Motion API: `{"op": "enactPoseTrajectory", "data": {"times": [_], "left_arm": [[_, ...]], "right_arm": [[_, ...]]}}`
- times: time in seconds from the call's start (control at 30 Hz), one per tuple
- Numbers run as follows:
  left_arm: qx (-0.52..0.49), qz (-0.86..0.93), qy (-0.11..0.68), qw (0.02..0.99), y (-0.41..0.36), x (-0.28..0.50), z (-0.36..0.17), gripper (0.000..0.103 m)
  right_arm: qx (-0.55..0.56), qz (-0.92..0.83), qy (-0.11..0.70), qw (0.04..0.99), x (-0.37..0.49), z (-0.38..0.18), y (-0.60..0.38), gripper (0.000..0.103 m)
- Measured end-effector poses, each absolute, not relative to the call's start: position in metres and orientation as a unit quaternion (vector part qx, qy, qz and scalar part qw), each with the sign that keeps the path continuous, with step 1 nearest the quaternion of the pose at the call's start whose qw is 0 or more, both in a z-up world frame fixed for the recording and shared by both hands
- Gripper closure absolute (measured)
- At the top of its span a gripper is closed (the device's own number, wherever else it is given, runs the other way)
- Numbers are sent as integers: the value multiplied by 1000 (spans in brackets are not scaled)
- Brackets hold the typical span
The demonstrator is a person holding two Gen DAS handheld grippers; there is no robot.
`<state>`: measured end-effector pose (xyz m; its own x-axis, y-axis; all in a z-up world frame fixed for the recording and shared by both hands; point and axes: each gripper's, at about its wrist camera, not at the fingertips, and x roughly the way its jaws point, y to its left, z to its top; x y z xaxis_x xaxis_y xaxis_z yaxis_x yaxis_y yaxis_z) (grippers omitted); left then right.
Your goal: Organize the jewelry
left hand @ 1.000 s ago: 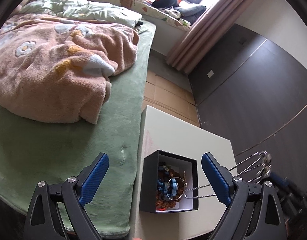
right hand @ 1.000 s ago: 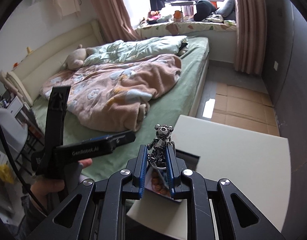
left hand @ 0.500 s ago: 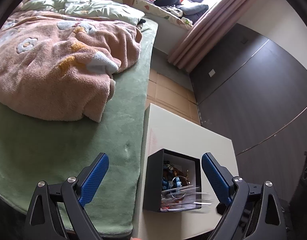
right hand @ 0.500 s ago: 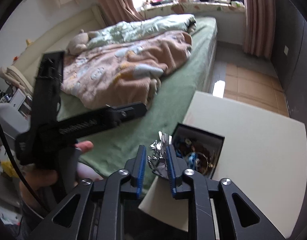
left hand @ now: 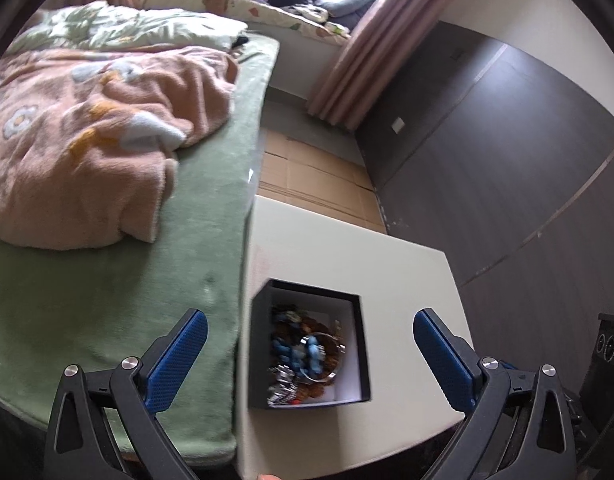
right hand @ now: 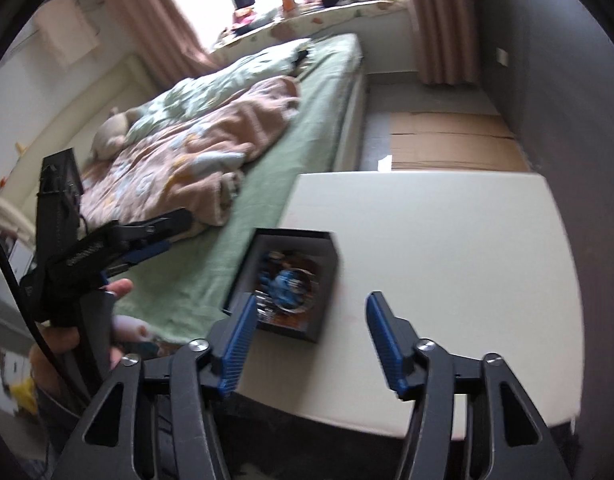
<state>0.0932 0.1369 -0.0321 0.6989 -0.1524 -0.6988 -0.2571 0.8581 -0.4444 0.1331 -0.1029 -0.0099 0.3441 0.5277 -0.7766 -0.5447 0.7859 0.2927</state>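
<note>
Right tongs have just been opening, nothing between the pads now; the silver bear charm lies w/ the other jewelry in the black box on the worktop. Left tongs spread wide, empty, prob. clear of the drop.

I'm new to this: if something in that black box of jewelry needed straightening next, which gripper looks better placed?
Probably the left gripper: the black box sits squarely between its wide-open fingers. The right gripper, jaws just opened and empty, has the box off toward its left finger.
</note>
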Motion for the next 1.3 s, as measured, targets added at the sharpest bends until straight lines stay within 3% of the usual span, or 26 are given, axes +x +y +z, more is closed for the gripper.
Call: {"op": "enactPoseTrajectory", "data": {"times": [0.07, 0.2, 0.37, 0.43, 0.8, 1.3], "left_arm": [[-252, 19, 386, 887, 124, 92, -27, 0], [-218, 4, 389, 895, 93, 89, -19, 0], [-200, -40, 392, 897, 57, 82, -1, 0], [-182, -47, 385, 904, 41, 73, 9, 0], [-106, -77, 373, 919, -8, 38, 24, 0], [-72, -50, 354, 931, -21, 14, 0, 0]], "right_arm": [[3, 315, 470, 825, 129, -10, -123, 37], [25, 296, 460, 837, 119, -8, -160, 8], [58, 263, 453, 850, 111, -3, -202, 6], [60, 263, 442, 856, 103, 4, -212, 0], [44, 241, 411, 878, 73, 20, -238, 0], [41, 238, 396, 886, 50, 2, -226, 0]]}}
